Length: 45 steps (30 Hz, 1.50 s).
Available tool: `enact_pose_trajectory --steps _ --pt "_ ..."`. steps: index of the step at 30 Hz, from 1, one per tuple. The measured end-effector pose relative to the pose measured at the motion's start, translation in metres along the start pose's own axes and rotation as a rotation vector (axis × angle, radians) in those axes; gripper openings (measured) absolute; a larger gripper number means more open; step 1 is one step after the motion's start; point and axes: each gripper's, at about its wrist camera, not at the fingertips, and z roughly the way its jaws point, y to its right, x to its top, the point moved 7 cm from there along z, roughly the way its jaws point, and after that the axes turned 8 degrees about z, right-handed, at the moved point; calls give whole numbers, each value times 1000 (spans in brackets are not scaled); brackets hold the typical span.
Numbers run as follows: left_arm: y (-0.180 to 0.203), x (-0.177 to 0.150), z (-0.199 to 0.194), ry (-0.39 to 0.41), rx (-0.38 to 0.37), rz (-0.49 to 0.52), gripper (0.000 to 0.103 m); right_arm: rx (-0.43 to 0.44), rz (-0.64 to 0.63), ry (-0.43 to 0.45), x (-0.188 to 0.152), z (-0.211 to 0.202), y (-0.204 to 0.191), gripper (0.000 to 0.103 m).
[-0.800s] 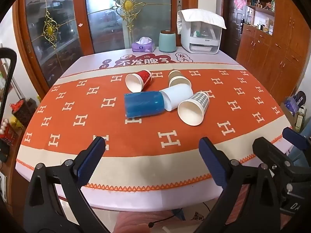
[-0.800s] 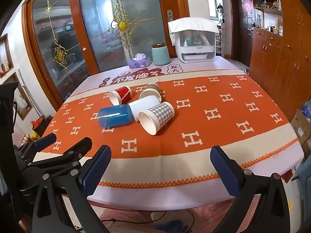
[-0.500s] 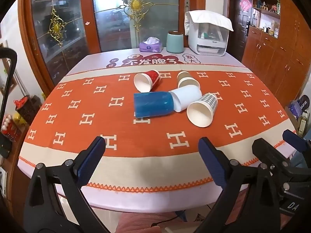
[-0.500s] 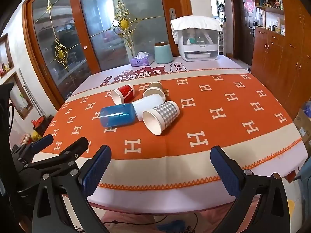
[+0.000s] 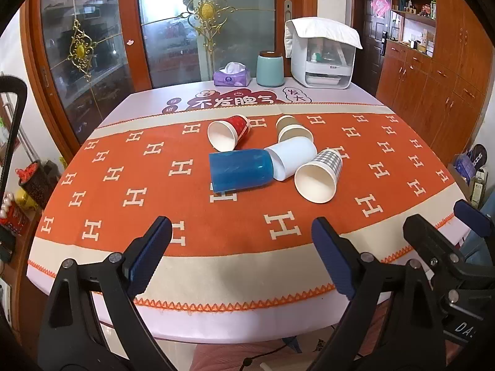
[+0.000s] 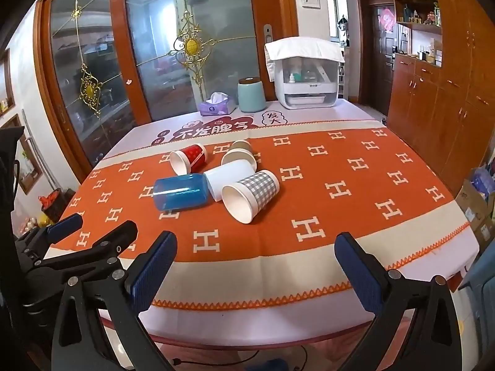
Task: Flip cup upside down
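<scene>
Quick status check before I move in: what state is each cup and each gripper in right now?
blue plastic cup: on its side, untouched
white cup: on its side, touching the blue cup
checked paper cup: on its side, mouth toward camera
red paper cup: on its side
brown paper cup: on its side
left gripper: jaws open, empty
right gripper: jaws open, empty

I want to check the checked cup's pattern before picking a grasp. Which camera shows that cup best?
The right wrist view: the checked cup lies with its patterned side turned toward that camera. In the left wrist view the same cup shows mostly its open white mouth, with only a short strip of the pattern behind it.
</scene>
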Motion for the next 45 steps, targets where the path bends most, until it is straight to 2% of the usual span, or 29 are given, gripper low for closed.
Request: enact_pose_trajectory --steps 25,33,45 --pt "-1 -2 -3 9 -6 -19 90 10 -4 -11 -1 -1 -2 103" --pt "3 -1 0 -6 -10 -23 90 45 14 -49 3 14 2 103" --pt "-3 -10 11 -30 -22 -24 90 35 17 -73 3 30 8 103"
